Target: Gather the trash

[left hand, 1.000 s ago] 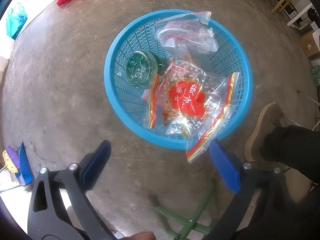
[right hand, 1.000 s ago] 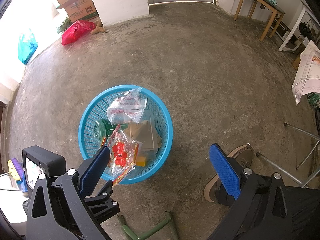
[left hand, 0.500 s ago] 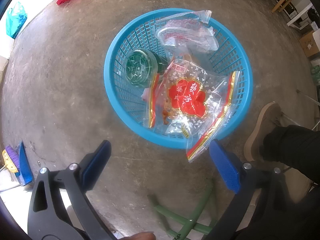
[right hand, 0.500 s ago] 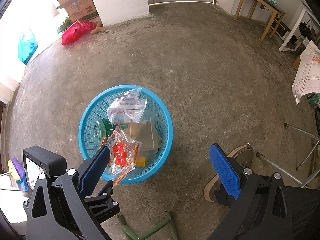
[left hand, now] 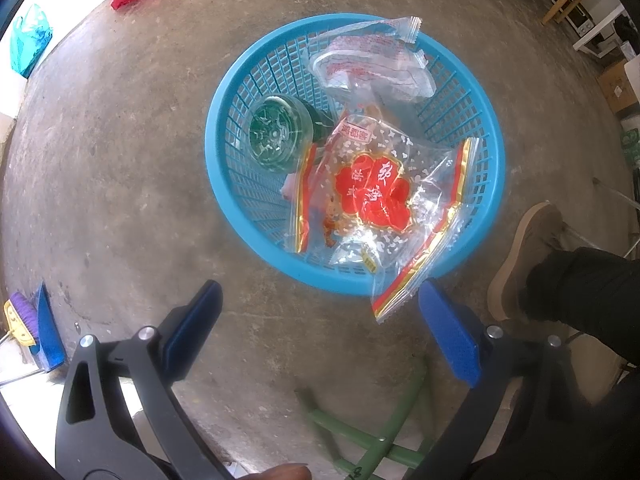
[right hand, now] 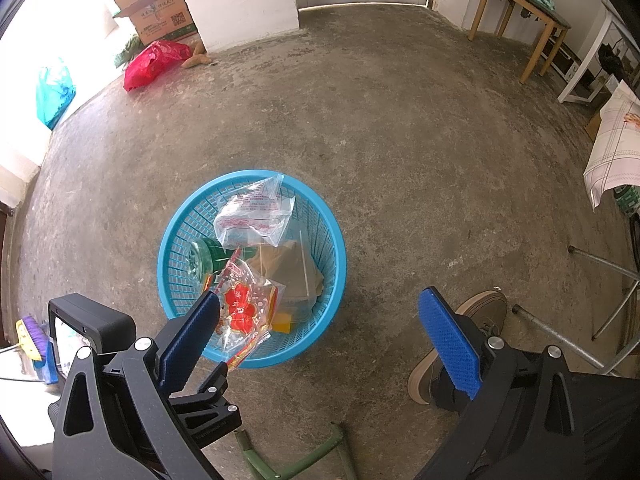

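A round blue plastic basket (left hand: 224, 184) (right hand: 332, 240) stands on the concrete floor. Inside lie a clear wrapper with a red flower print (left hand: 372, 196) (right hand: 240, 308) that hangs over the near rim, a clear bag with red lettering (left hand: 372, 60) (right hand: 252, 216), a green bottle on its side (left hand: 276, 136) (right hand: 202, 256) and brown paper (right hand: 292, 268). My left gripper (left hand: 320, 320) hovers open just in front of the basket's near rim, nothing between its fingers. My right gripper (right hand: 318, 332) is open higher up, to the basket's right; the left gripper's body shows at its lower left.
A person's brown shoe (left hand: 520, 252) (right hand: 476, 320) and dark trouser leg stand right of the basket. Green metal legs (left hand: 360, 440) lie close below. A red bag (right hand: 152, 64), a teal bag (right hand: 54, 92) and a cardboard box (right hand: 156, 12) sit far left; wooden table (right hand: 520, 8) far right.
Almost nothing: the left gripper's view has shifted very slightly toward the basket. Both grippers stay open and the trash in the basket has not moved.
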`<state>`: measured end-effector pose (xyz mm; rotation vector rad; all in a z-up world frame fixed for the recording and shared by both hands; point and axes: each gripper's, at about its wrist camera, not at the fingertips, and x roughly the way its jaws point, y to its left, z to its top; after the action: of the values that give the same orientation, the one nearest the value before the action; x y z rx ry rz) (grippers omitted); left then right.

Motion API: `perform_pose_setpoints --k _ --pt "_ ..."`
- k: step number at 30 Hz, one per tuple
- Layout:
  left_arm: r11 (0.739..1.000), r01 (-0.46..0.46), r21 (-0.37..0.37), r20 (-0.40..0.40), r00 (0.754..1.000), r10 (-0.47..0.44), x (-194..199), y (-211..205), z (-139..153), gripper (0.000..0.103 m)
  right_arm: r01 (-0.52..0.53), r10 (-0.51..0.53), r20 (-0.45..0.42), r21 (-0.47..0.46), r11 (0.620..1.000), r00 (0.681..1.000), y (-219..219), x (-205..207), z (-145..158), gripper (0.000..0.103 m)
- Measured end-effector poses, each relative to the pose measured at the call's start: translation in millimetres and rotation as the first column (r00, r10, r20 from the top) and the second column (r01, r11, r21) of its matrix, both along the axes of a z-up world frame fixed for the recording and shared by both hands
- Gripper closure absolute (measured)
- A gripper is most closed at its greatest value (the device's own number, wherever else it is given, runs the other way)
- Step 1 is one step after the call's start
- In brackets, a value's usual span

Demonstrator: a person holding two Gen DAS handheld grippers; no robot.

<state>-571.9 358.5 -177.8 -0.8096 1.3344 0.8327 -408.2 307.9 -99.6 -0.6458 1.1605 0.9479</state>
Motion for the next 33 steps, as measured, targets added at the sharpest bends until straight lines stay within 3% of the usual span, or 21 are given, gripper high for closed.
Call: perform_pose_setpoints --k 20,23,26,33 --pt "1.000 0.011 0.012 -0.024 1.000 -0.011 1 -5 -4 0.008 0.001 -0.001 0.000 0.000 1.000 1.000 0 0 0 0.006" --pt "0.999 0.022 0.042 0.021 1.000 -0.023 0 -8 -1 0.008 0.001 -0.001 -0.001 -0.001 1.000 1.000 1 0 0 0.006" --pt "0.999 0.040 0.010 0.024 0.999 -0.040 2 -10 -2 0.008 -0.001 0.001 0.001 -0.001 1.000 1.000 1 0 0 0.006" --pt "0.999 0.039 0.035 0.007 0.999 -0.039 5 -10 -1 0.008 0.000 0.000 0.000 0.000 1.000 1.000 1 0 0 0.006"
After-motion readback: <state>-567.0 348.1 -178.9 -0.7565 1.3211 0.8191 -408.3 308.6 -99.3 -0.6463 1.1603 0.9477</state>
